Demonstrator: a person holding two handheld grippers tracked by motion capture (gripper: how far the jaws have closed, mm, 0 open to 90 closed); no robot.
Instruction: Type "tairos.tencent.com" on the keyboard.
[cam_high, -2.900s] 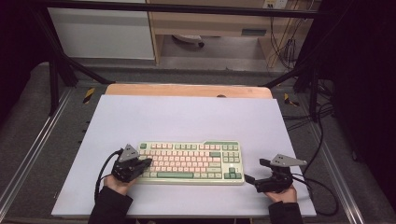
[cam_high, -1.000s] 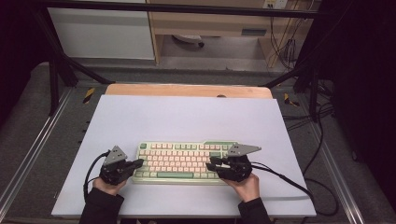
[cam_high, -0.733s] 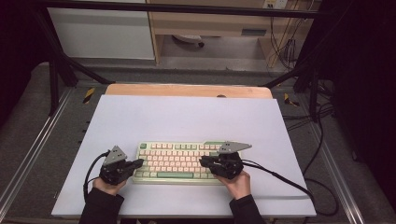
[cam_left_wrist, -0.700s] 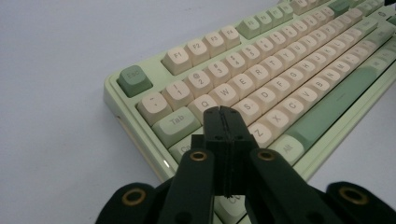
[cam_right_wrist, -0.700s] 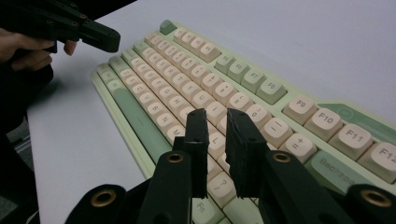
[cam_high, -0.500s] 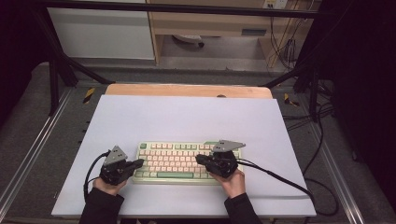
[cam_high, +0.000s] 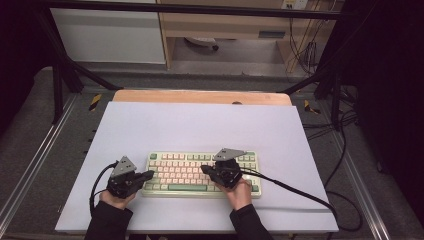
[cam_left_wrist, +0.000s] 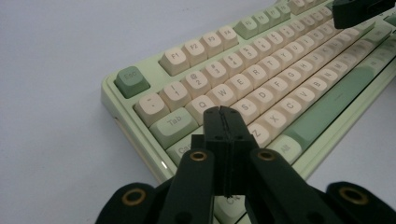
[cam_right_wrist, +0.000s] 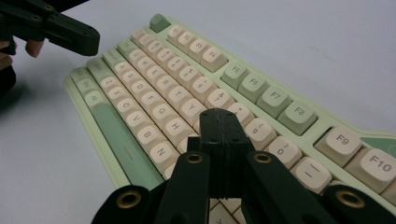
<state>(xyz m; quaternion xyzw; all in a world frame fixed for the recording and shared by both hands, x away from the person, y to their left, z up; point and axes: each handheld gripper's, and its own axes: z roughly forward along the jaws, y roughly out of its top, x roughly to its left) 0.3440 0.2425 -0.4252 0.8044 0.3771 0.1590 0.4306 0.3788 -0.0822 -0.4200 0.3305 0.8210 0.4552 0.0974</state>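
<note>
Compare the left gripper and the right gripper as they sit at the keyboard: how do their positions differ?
The left gripper sits at the keyboard's left end, its tip over the Caps Lock and A area; the right gripper is over the middle-right letter keys, near J and K. The left hand rests on the white table beside the keyboard; the right hand lies over its front edge. Both point rightward-to-leftward differently: left aims right, right aims left. Both have jaws shut, holding nothing.

the left gripper (cam_left_wrist: 223, 114) hides keys below the tab row of the keyboard (cam_left_wrist: 261, 88), whose far end runs off the frame. the right gripper (cam_right_wrist: 219, 116) covers keys near n. whether either tip touches a key cannot be told. from above, key legends are too small to read.
</note>
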